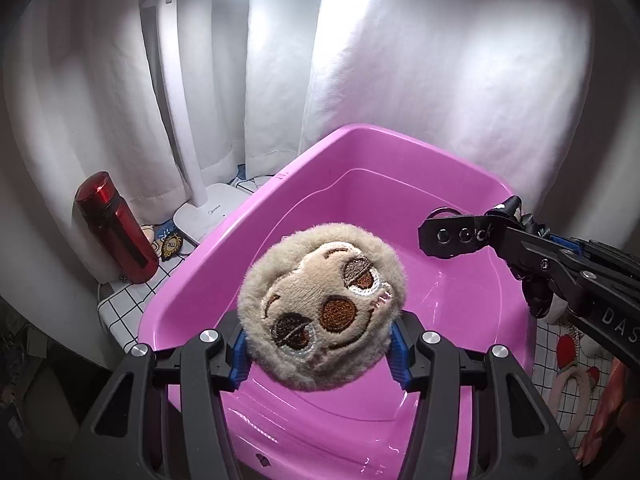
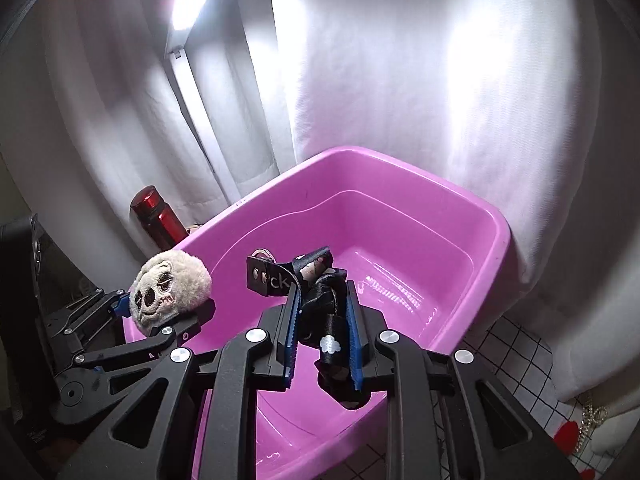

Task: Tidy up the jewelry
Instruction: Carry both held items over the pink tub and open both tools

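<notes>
A round beige plush face charm (image 1: 322, 306) is held over the pink plastic tub (image 1: 400, 152), with my left gripper (image 1: 318, 354) shut on its sides. In the right wrist view the same plush charm (image 2: 168, 286) shows at the tub's left rim. My right gripper (image 2: 322, 330) is shut on a bunched black patterned strap (image 2: 324, 304) with a black snap tab and metal ring at its far end. It hangs above the pink tub (image 2: 400, 172). From the left wrist view the strap's tab (image 1: 456, 236) and the right gripper (image 1: 532, 256) reach in from the right.
A red bottle (image 1: 116, 228) and a white desk lamp base (image 1: 216, 210) stand left of the tub, against white curtains. The checked cloth (image 2: 516, 348) lies under the tub. A headband and red-and-white accessories (image 1: 572, 364) lie at the right.
</notes>
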Demonstrator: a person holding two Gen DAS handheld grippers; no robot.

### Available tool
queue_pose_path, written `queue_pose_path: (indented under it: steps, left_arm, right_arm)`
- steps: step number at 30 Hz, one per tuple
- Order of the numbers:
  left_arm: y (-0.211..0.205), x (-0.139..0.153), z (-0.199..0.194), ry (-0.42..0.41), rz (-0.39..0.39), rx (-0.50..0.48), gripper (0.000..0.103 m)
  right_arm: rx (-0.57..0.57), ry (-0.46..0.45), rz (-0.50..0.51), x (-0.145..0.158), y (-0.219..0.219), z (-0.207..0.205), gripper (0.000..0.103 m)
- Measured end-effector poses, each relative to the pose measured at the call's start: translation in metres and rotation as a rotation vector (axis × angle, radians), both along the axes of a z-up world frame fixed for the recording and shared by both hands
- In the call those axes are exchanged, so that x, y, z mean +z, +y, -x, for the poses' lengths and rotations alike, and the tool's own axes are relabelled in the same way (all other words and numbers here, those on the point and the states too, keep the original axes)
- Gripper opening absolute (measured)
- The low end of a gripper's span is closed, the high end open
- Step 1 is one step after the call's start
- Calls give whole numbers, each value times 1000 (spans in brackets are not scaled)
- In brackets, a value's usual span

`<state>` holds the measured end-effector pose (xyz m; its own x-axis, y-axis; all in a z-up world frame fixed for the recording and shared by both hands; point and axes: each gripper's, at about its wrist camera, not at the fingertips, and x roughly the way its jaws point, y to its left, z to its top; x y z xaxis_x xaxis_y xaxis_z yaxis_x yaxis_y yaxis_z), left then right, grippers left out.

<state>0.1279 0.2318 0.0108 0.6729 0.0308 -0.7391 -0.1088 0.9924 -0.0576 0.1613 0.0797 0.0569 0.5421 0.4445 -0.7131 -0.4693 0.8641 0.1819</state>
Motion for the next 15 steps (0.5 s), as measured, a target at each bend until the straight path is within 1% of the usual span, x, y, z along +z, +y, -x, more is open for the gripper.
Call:
queue_pose_path:
  steps: [2, 7, 11, 13, 14, 15]
  left_arm:
    - [3, -7, -6, 17, -7, 6, 52]
    - [8, -23, -18, 57, -7, 20, 54]
    - [8, -26, -22, 66, -24, 25, 60]
    - [7, -25, -22, 66, -32, 30, 63]
    - [7, -25, -22, 66, -33, 34, 66]
    - [8, -25, -22, 66, -35, 36, 68]
  right_arm:
    - [3, 33, 15, -9, 10, -10, 20]
    - [-9, 101, 45, -30, 15, -28, 20]
    - [-31, 131, 67, -43, 21, -42, 21]
    - [-45, 142, 67, -47, 19, -46, 27]
    - [-53, 150, 66, -48, 19, -48, 34]
    - [-60, 147, 67, -47, 18, -49, 44]
